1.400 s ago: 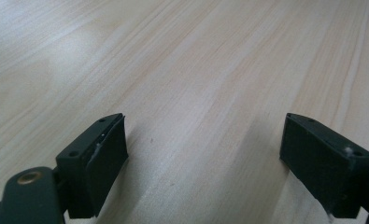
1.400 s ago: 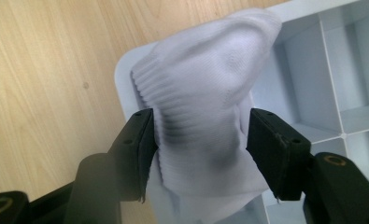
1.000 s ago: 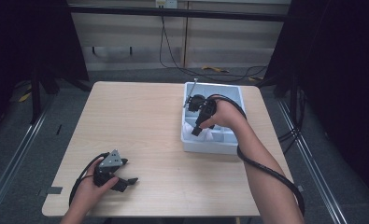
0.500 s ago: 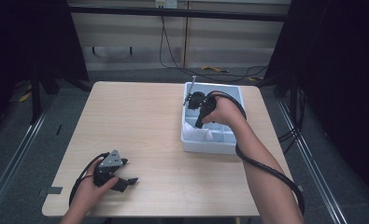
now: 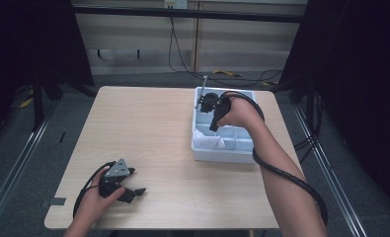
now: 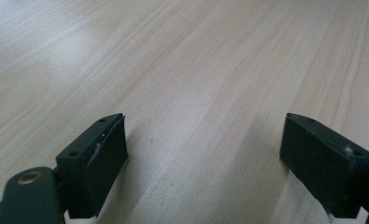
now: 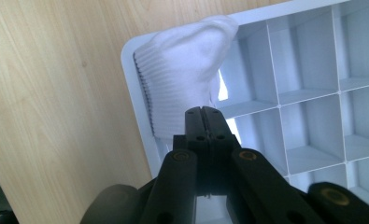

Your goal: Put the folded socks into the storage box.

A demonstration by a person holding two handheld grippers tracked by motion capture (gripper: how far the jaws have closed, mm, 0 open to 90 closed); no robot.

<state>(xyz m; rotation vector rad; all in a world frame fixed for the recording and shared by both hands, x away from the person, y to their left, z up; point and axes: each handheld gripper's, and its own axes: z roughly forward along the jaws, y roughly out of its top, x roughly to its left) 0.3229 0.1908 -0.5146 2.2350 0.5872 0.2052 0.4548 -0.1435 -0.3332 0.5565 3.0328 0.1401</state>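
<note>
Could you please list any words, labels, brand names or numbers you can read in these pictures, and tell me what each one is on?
There are none: no readable text on the white divided tray, the white sock, the wooden table, the left tool or the right tool.

no readable text, labels or numbers

Your table point(image 5: 153, 128): pale wood grain, smooth, slight sheen. Tray point(image 7: 308, 93): white plastic, smooth, faintly glossy. Sock point(image 7: 182, 79): white ribbed knit cloth, matt. Your jaws: black matt plastic.
</note>
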